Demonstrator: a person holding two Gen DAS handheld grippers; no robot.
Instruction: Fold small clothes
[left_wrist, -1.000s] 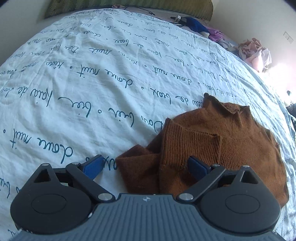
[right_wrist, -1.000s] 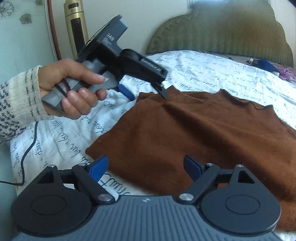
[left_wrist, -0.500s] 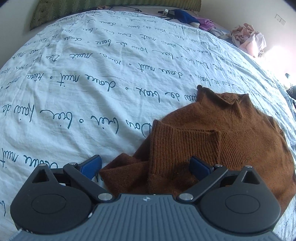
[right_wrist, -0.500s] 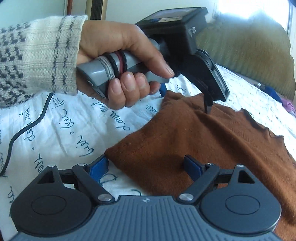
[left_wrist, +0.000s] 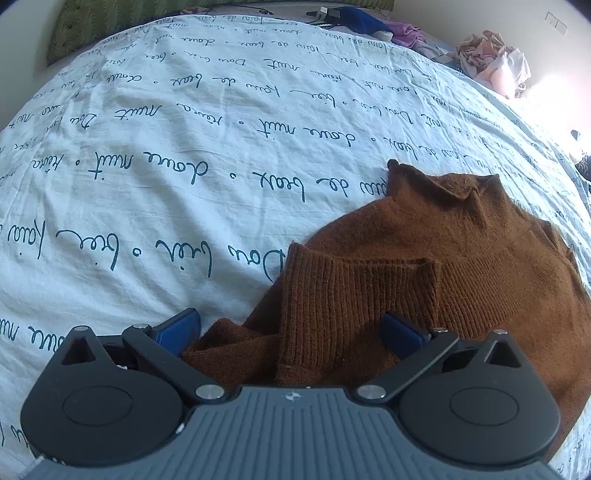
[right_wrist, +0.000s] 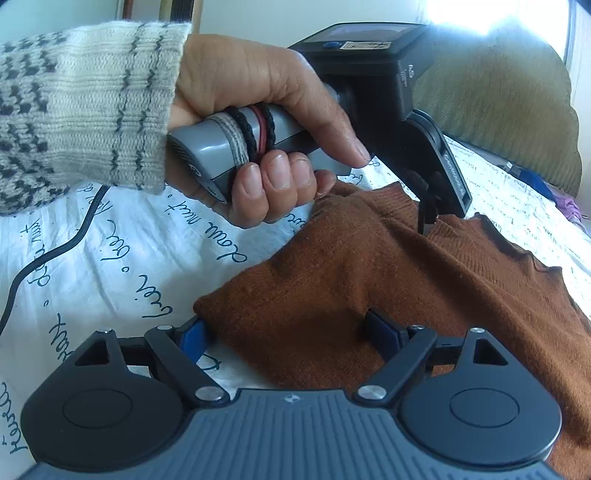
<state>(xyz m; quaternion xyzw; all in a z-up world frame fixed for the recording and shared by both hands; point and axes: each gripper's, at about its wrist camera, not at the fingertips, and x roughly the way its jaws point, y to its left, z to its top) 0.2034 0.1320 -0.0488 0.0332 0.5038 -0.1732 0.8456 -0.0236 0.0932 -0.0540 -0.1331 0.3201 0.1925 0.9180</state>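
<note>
A small brown knit sweater (left_wrist: 443, 258) lies on the bed, one ribbed sleeve (left_wrist: 354, 295) folded across its body. My left gripper (left_wrist: 291, 328) is open, its blue pads straddling the sleeve end and a bunched corner of the knit. In the right wrist view the sweater (right_wrist: 369, 280) spreads to the right. My right gripper (right_wrist: 288, 332) is open with its pads on either side of the sweater's near corner. The left gripper (right_wrist: 424, 206), held by a hand, rests its fingertips on the sweater's far edge.
The bed sheet (left_wrist: 184, 184) is pale blue with dark cursive writing. A pile of pink and white clothes (left_wrist: 495, 62) and blue and purple items (left_wrist: 369, 26) lie at the far side. A green headboard (right_wrist: 498, 122) stands behind. A black cable (right_wrist: 48, 258) runs over the sheet.
My right gripper has moved closer to the sweater's near corner, which now sits between its pads. My left gripper has shifted slightly forward over the folded sleeve.
</note>
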